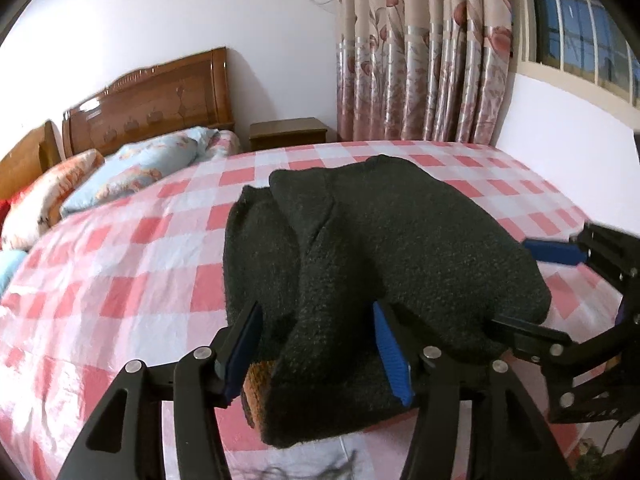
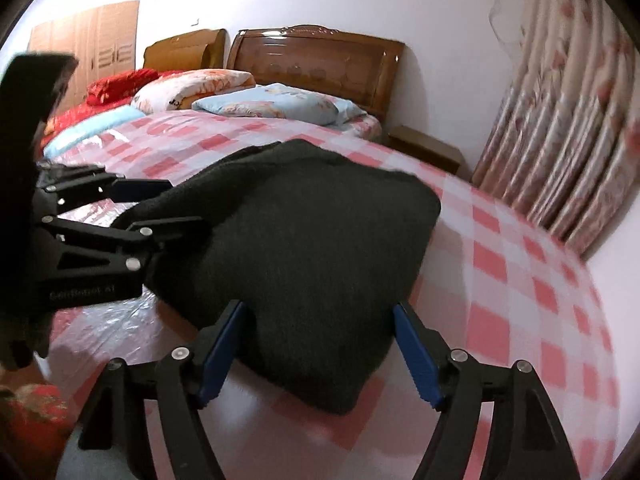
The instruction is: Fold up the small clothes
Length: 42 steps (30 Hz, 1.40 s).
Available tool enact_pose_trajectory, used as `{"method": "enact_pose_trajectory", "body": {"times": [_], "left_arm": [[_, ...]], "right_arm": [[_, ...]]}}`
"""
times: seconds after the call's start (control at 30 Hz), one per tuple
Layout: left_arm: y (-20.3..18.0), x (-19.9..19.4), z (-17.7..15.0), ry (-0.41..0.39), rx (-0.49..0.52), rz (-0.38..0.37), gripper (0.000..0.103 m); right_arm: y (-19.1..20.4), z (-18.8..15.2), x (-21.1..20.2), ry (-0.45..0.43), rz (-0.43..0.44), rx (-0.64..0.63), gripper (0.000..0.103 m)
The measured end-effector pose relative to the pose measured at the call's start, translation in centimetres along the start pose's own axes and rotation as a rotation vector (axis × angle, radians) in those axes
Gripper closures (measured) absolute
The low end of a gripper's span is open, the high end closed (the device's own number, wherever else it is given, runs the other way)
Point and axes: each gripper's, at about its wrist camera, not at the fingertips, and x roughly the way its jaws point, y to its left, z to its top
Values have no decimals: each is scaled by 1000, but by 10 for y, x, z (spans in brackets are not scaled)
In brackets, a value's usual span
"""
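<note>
Left wrist view: dark knit sweater (image 1: pixel 384 248) lies bunched and partly folded on the checked bed sheet (image 1: pixel 120 280), near the bed's close edge. My left hand-held gripper (image 1: pixel 320 356) is spread, with a thick fold of the near hem between the blue pads (image 1: pixel 390 352); cloth touches the right pad, but I can't call it a firm pinch. Orange-brown lining shows at the near left corner. My right hand-held gripper (image 1: pixel 532 292) comes in from the right with jaws spread round the sweater's right edge. Right wrist view: my right hand-held gripper (image 2: pixel 320 354) is spread, straddling the near corner of the sweater (image 2: pixel 300 248); pads look just clear of the knit. Left hand-held gripper (image 2: pixel 160 208) sits at the far-left edge. Both point steeply down at the bed. Handling guess: soft, bulky, light, saggy, not slippery. Best taken at hem corners, through all layers.
</note>
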Motion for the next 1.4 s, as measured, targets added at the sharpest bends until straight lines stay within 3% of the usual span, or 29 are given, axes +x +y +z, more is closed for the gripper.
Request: {"method": "enact_pose_trajectory", "body": {"times": [0.2,0.27,0.37,0.43,0.5,0.53,0.57,0.63,0.7,0.77,0.83,1.03,1.4], "left_arm": [[8,-14,-2,101,-46,-21,46],[15,-37,-1,89,-62,-17,48],[27,-96,10,-63,-96,-26,48],[30,-153,21,-274,-119,-43,47],[25,-195,27,-439,-117,-2,37],[20,-208,27,-492,-120,30,22],[13,-221,25,-556,-128,78,10],[3,-228,18,-616,-135,117,6],[-7,-215,12,-574,-118,93,6],[-15,-195,5,-461,-106,74,7],[-24,-172,-11,-364,-130,102,8],[-49,-141,-48,-285,-78,153,11],[-45,-139,-51,-268,-100,137,11]], "right_arm": [[-8,-20,-18,82,130,78,0],[-13,-26,-46,35,179,120,0],[-25,-21,-94,-52,170,155,0],[-34,-8,-136,-173,138,189,0],[-38,2,-176,-320,105,220,0],[-37,6,-201,-432,69,235,0],[-36,6,-212,-484,46,238,0],[-27,4,-224,-537,-7,225,0],[-17,0,-214,-491,-59,208,0],[-5,-7,-195,-409,-87,205,0],[4,-24,-176,-343,-72,224,0],[27,-74,-114,-140,-33,272,0],[24,-70,-119,-174,-94,277,0]]}}
